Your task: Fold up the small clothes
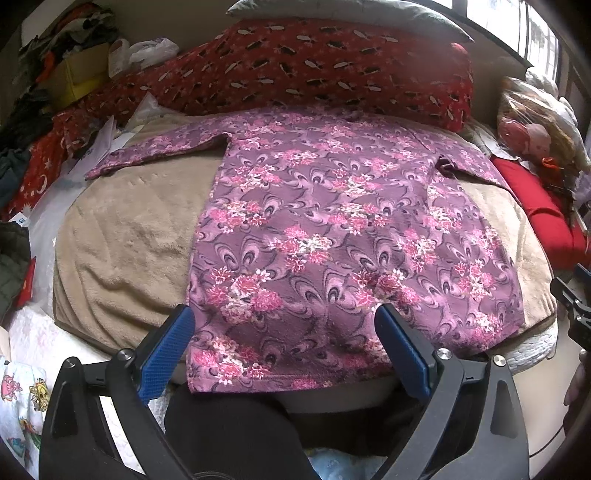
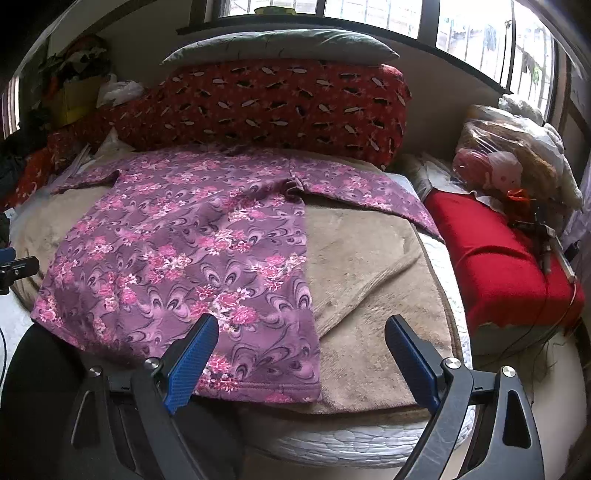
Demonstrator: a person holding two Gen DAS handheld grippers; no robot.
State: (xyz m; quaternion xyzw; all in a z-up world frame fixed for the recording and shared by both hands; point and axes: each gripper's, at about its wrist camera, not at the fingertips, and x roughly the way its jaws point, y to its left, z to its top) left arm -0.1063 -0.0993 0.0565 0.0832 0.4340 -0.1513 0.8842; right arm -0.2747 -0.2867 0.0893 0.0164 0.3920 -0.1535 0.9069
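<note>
Shirt (image 1: 332,229) flat on blanket (image 1: 129,236); neckline indistinct; both tools gaping, empty.

- I'm in a lived-in bedroom at home, standing at the near edge of a bed (image 2: 332,439) with a quilted white mattress.
- A beige fleece blanket (image 1: 122,236) covers it, and a purple floral top (image 1: 332,229) lies spread flat on that.
- At the far side a big red patterned pillow (image 2: 280,107) leans on the wall, a grey pillow (image 2: 280,46) on top.
- Barred windows (image 2: 469,26) run above.
- A red cushion (image 2: 495,254) and bagged soft things (image 2: 502,155) sit right; piled clothes (image 1: 74,33) far left.
</note>
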